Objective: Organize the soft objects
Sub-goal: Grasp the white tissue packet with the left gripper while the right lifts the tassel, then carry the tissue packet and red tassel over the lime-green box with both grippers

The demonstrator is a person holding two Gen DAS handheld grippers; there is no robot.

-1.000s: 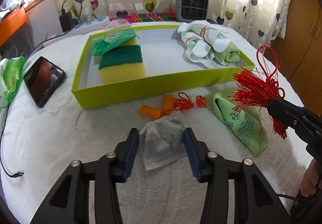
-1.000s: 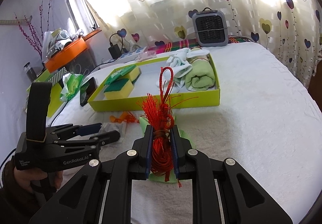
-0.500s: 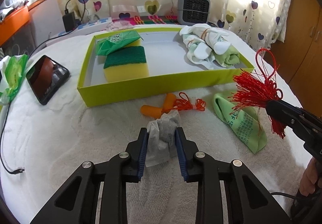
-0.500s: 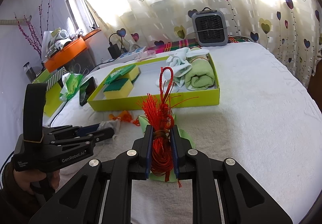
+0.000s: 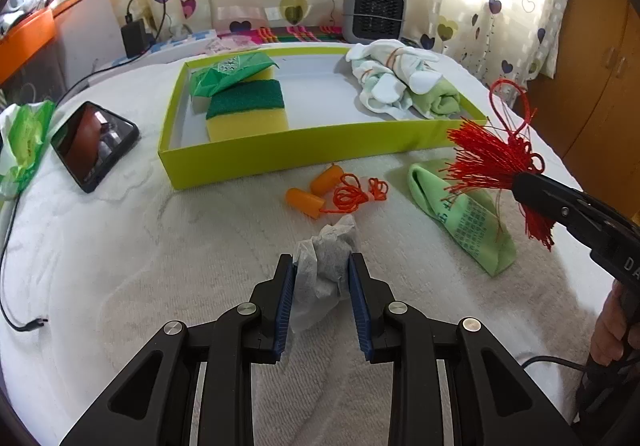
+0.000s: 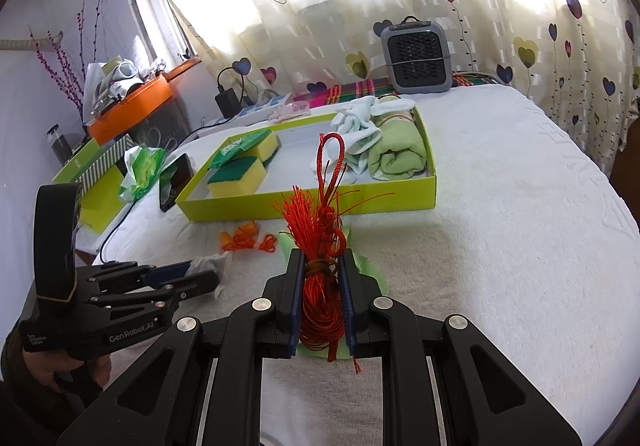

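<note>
Left gripper (image 5: 322, 266) jaws newly closed on sachet (image 5: 326, 266)

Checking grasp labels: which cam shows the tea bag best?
Left wrist: the tea bag sits centred, pinched between the left gripper pads. Right wrist shows only a sliver of it behind that gripper's fingers.

Lower part of the grey-white pouch (image 5: 325, 264) behind blue pads (image 5: 285, 300); green cloth (image 6: 370, 266) mostly under the red tassel (image 6: 320, 246).
</note>
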